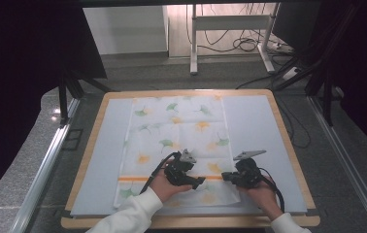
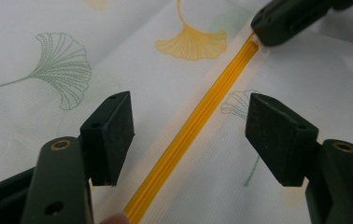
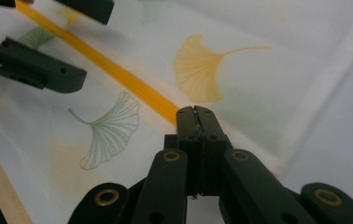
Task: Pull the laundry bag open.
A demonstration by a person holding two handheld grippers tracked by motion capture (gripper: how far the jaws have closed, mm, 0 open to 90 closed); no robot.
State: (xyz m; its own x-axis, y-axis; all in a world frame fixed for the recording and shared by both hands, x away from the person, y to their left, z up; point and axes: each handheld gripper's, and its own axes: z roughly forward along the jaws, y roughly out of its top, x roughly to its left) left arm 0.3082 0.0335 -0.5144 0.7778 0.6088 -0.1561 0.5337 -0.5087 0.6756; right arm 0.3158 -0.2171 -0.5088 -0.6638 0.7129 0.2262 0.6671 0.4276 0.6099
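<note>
**Two grippers at the orange zip of a ginkgo-print cloth bag**

While the white cloth bag [image 1: 179,145] lay flat on the pale blue mat [image 1: 254,126] that covered the wooden surface [image 1: 186,222], both hand-held grippers worked at its near end. The bag, printed with green and yellow ginkgo leaves, sat in the middle of the mat, and its orange zip [image 1: 138,178] ran across it close to the person's edge.

The left gripper [image 1: 198,183] was held in the left hand [image 1: 164,187] and pointed toward the right along the zip line. In the left gripper view its jaws stood wide apart, released, with the orange zip [image 2: 198,126] running diagonally between them and touching neither pad. A fingertip showed at the bottom edge of that view, just beside the zip.

The right gripper [image 1: 226,177], held in the right hand [image 1: 259,194], pointed left toward the other one, their tips near each other. In the right gripper view its jaws [image 3: 194,114] were clenched together at the end of the orange zip [image 3: 118,74]. A small pale tab showed between the jaw tips in the left gripper view [image 2: 261,46], so the gripper seemed to be pinching the zip's pull, though the pull itself was too hidden to tell clearly.

A yellow ginkgo leaf [image 3: 202,70] lay just beyond the closed jaws.
</note>
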